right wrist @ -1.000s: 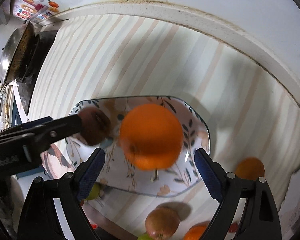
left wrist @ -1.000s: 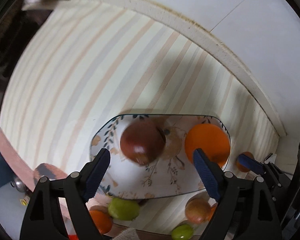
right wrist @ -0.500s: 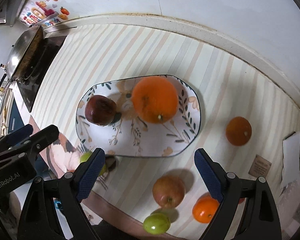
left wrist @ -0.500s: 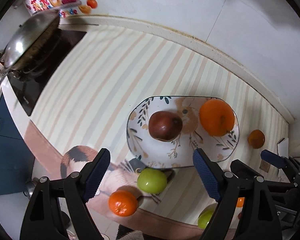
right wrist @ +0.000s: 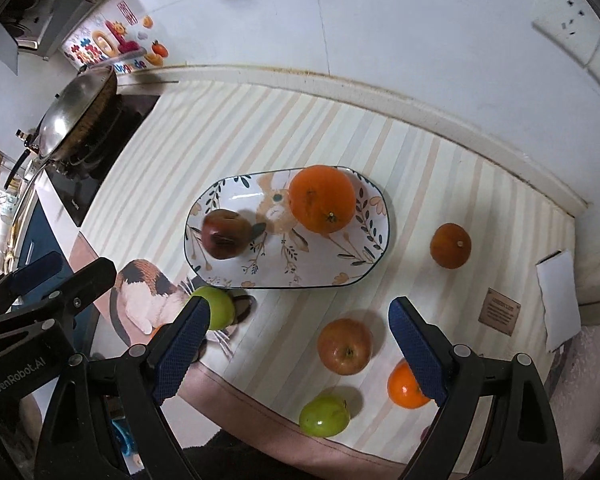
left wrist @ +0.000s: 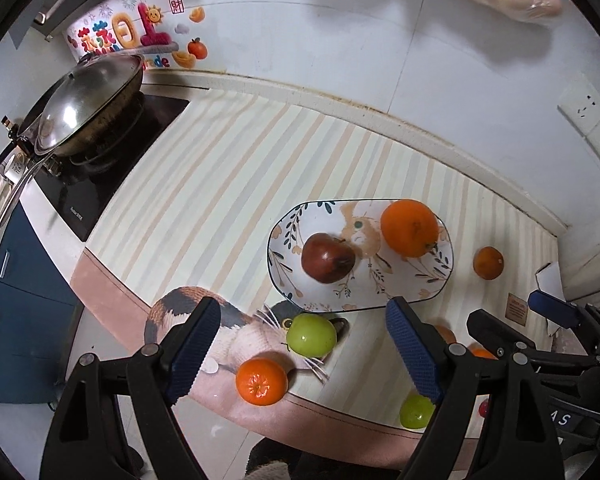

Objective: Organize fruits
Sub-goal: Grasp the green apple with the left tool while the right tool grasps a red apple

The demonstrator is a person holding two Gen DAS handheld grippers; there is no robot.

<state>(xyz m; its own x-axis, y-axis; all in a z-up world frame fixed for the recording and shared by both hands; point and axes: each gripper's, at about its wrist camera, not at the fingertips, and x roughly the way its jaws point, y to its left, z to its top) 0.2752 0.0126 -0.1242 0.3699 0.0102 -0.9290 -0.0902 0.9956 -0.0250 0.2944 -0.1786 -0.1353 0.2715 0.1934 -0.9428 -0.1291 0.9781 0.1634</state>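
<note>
A flower-patterned oval plate (left wrist: 432,292) (right wrist: 236,184) lies on the striped mat and carries a dark red apple (left wrist: 327,258) (right wrist: 226,239) and a big orange (left wrist: 409,227) (right wrist: 322,199). Loose on the mat lie a green apple (left wrist: 311,334) (right wrist: 219,306), a small orange (left wrist: 261,381), a dull orange (left wrist: 488,263) (right wrist: 450,245), a red-yellow apple (right wrist: 344,345), a second green apple (left wrist: 416,411) (right wrist: 324,416) and another orange (right wrist: 406,386). My left gripper (left wrist: 304,354) and right gripper (right wrist: 300,348) both hang open and empty high above the near fruit.
A lidded wok (left wrist: 84,108) (right wrist: 74,110) sits on a black hob at the far left. A white wall with sockets (left wrist: 590,126) backs the counter. A white card (right wrist: 558,300) and a brown tag (right wrist: 499,311) lie at the right. The counter's front edge runs just below the fruit.
Both grippers have risen and drawn back from the plate, still open and empty. The apple and the big orange stay on the plate; more of the counter and loose fruit now show.
</note>
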